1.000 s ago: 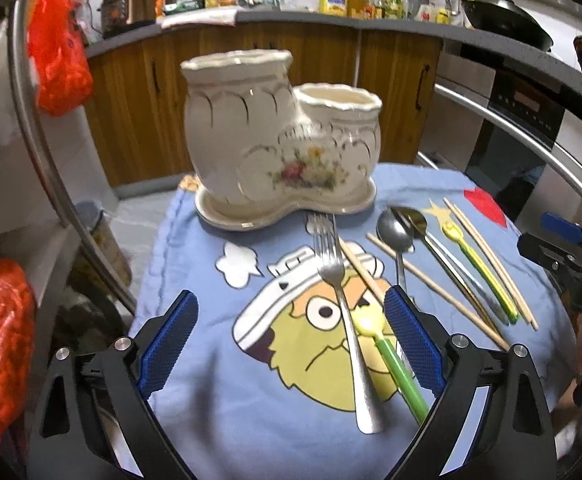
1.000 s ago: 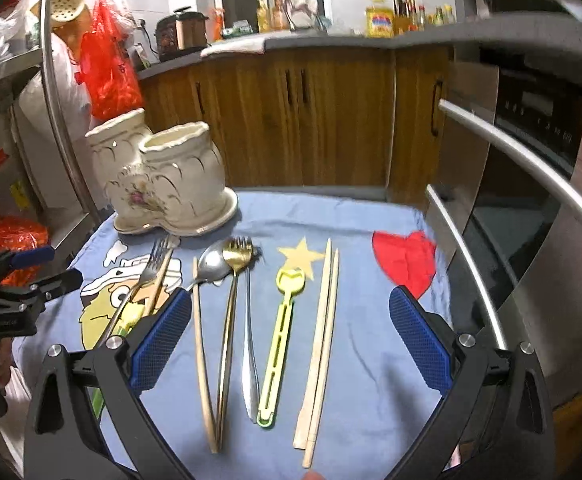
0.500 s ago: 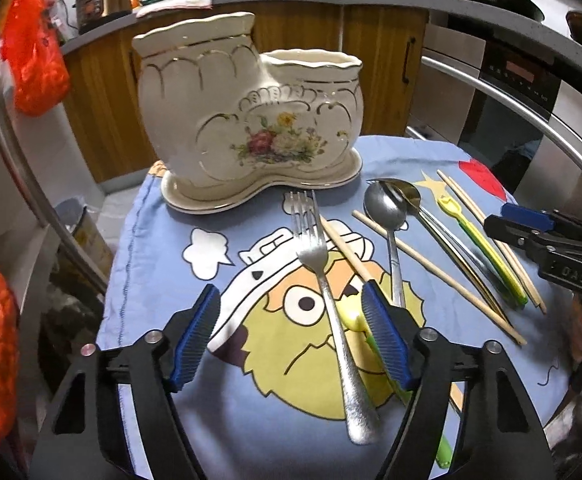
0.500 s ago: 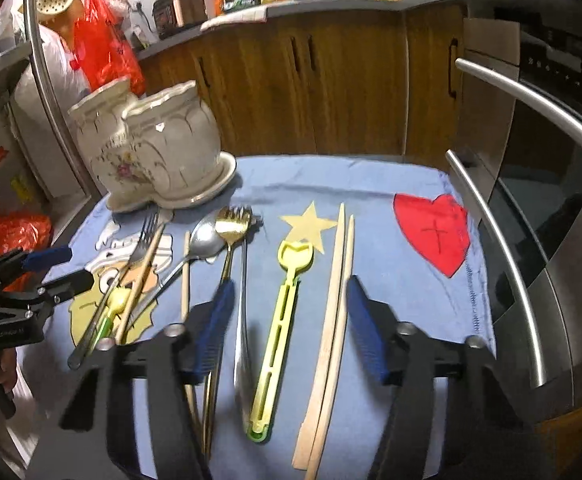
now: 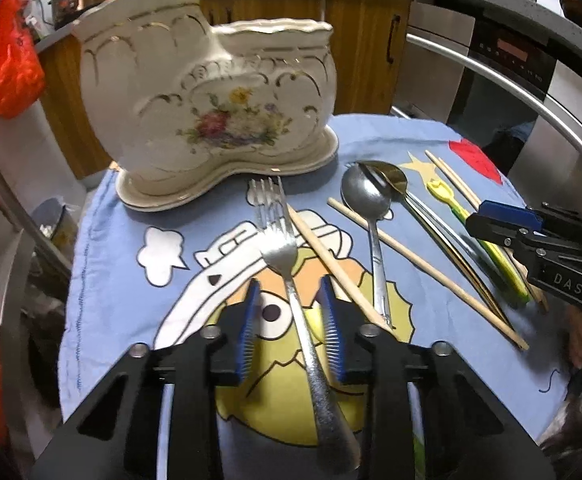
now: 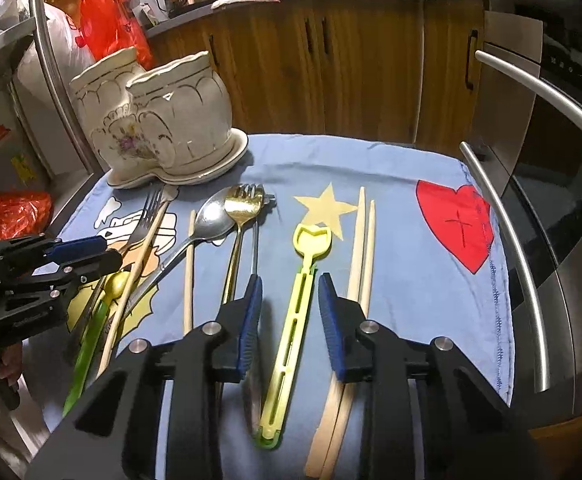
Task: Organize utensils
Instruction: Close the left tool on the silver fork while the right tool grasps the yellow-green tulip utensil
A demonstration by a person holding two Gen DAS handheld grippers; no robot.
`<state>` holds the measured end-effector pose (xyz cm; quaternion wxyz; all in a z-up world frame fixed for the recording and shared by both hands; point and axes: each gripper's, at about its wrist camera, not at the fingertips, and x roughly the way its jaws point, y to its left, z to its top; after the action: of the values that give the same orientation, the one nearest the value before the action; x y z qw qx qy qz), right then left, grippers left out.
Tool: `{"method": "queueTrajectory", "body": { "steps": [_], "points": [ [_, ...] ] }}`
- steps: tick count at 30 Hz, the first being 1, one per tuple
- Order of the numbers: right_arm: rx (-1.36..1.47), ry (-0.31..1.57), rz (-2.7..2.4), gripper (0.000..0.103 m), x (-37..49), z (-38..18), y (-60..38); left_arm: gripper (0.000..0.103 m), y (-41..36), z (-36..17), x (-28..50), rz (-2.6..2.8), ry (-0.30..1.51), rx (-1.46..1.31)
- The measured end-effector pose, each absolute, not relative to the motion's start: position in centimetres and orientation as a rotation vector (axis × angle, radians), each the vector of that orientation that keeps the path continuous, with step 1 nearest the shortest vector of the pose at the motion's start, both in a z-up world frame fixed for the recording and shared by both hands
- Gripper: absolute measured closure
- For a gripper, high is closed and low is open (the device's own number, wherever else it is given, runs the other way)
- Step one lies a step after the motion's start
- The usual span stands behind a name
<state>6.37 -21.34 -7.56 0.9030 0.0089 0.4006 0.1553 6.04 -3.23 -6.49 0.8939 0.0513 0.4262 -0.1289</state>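
A silver fork [image 5: 275, 236] lies on the blue cartoon cloth [image 5: 111, 280]. Its handle runs between the blue pads of my left gripper [image 5: 290, 284], whose jaws are closing with a gap still on both sides. My right gripper [image 6: 289, 280] straddles the yellow-green plastic utensil [image 6: 311, 240], its jaws also closing and not touching it. A silver spoon [image 5: 365, 196], a gold spork [image 6: 243, 204], a pair of chopsticks [image 6: 365, 240] and loose single chopsticks [image 5: 423, 268] lie alongside. The cream two-pot ceramic holder [image 5: 211, 92] stands at the far edge, with nothing seen inside.
A steel oven handle rail [image 6: 531, 280] runs along the cloth's right side. Wooden cabinets [image 6: 331, 60] stand behind. Red plastic bags [image 5: 7, 60] hang at the left. A green-handled utensil [image 6: 91, 328] lies under the fork near the left gripper.
Both grippers sank toward the cloth and their jaws narrowed from wide open. The left now frames the fork handle, the right the yellow-green utensil.
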Motion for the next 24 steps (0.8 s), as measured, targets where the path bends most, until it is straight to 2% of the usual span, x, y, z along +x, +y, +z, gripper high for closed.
{"method": "queueTrajectory", "body": {
  "steps": [4,10,15,24],
  "points": [
    [0.007,0.840,0.324,0.077,6.6,-7.7,-21.0,0.086,-3.5,-6.8,6.4,-0.255,0.894,0.120],
    [0.016,0.856,0.326,0.077,6.9,-7.9,-21.1,0.087,-3.6,-6.9,6.5,-0.243,0.886,0.143],
    [0.038,0.877,0.319,0.084,7.3,-8.3,-21.4,0.087,-3.7,-6.9,6.7,-0.242,0.882,0.152],
    [0.028,0.882,0.307,0.084,7.5,-8.3,-21.1,0.087,-3.8,-7.0,6.9,-0.239,0.876,0.152]
  ]
}}
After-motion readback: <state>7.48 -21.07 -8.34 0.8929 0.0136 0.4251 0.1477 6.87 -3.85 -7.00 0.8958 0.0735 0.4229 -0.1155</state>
